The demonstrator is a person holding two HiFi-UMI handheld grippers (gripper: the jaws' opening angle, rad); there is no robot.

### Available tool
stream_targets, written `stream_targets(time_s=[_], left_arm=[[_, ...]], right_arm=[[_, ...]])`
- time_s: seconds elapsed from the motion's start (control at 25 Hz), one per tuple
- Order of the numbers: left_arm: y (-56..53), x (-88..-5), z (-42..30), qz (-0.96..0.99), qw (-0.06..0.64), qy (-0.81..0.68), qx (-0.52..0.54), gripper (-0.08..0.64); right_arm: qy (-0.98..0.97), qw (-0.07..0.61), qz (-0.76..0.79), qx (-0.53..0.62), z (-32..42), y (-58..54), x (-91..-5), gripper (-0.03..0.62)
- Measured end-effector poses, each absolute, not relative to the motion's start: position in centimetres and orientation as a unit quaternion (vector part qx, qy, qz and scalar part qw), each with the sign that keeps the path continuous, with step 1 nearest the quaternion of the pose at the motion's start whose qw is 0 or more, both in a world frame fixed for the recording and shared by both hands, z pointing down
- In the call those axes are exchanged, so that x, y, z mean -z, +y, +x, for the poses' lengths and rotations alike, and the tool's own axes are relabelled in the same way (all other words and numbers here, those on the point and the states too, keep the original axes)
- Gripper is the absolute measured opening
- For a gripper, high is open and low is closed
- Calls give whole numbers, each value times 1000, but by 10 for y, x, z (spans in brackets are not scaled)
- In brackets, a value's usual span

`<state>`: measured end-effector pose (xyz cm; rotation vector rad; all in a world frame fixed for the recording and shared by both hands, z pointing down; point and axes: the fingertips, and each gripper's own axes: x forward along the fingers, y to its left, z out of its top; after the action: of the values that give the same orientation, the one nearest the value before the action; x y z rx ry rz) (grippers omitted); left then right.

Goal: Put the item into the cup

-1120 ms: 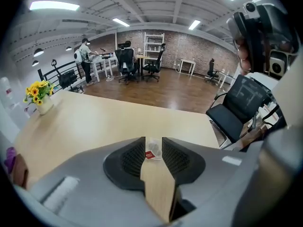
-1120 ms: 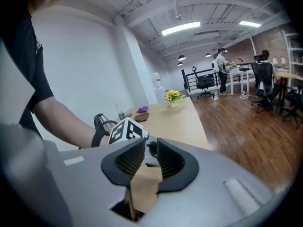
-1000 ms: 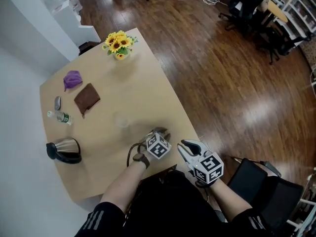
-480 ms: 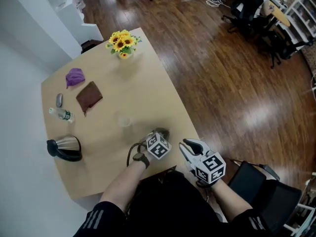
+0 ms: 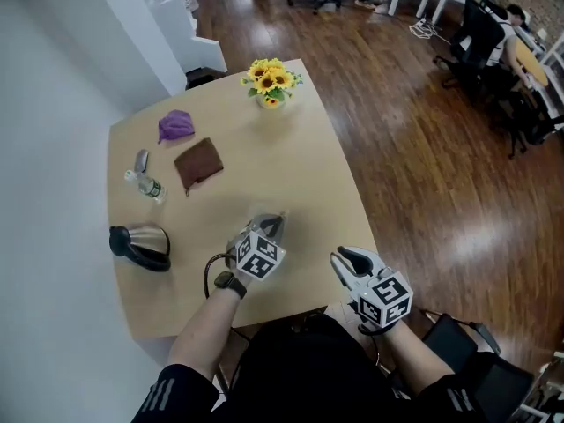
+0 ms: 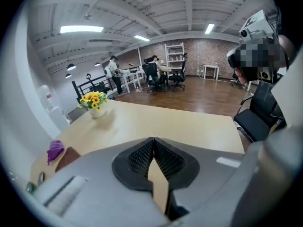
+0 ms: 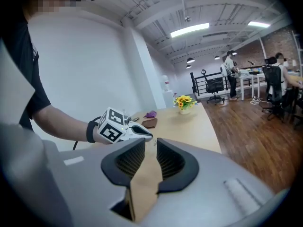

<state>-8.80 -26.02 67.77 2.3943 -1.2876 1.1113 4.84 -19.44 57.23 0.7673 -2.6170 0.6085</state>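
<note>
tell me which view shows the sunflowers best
The left gripper view: the sunflowers stand side-on, unblocked, with their white vase plain. The head view looks down on the blooms, mostly hiding the vase; the right gripper view shows them small and distant.

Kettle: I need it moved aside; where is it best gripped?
Probably the black handle on the kettle's left side, toward the table's edge, coming from above with the claw closing across it. Its rounded steel body looks too wide and smooth.
</note>
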Motion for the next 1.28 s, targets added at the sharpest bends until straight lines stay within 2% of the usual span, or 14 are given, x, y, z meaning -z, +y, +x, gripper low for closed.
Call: stream_targets(time_s=[0.32, 0.6, 0.8, 0.96, 1.28], left_arm=[[-270, -683, -159, 782, 107, -463, -404, -2], [-270, -719, -162, 780, 139, -437, -425, 8], [-270, -722, -161, 783, 140, -434, -424, 70], [-270, -711, -168, 781, 126, -444, -421, 91], [-259, -701, -164, 790, 126, -433, -416, 91]], right_arm=[[-931, 176, 244, -205, 16, -194, -566, 89], [-929, 191, 243, -205, 16, -189, -573, 89], [-925, 193, 252, -208, 21, -189, -574, 89], [-924, 192, 257, -209, 25, -189, -574, 89], [-925, 187, 253, -211, 19, -189, -574, 89]])
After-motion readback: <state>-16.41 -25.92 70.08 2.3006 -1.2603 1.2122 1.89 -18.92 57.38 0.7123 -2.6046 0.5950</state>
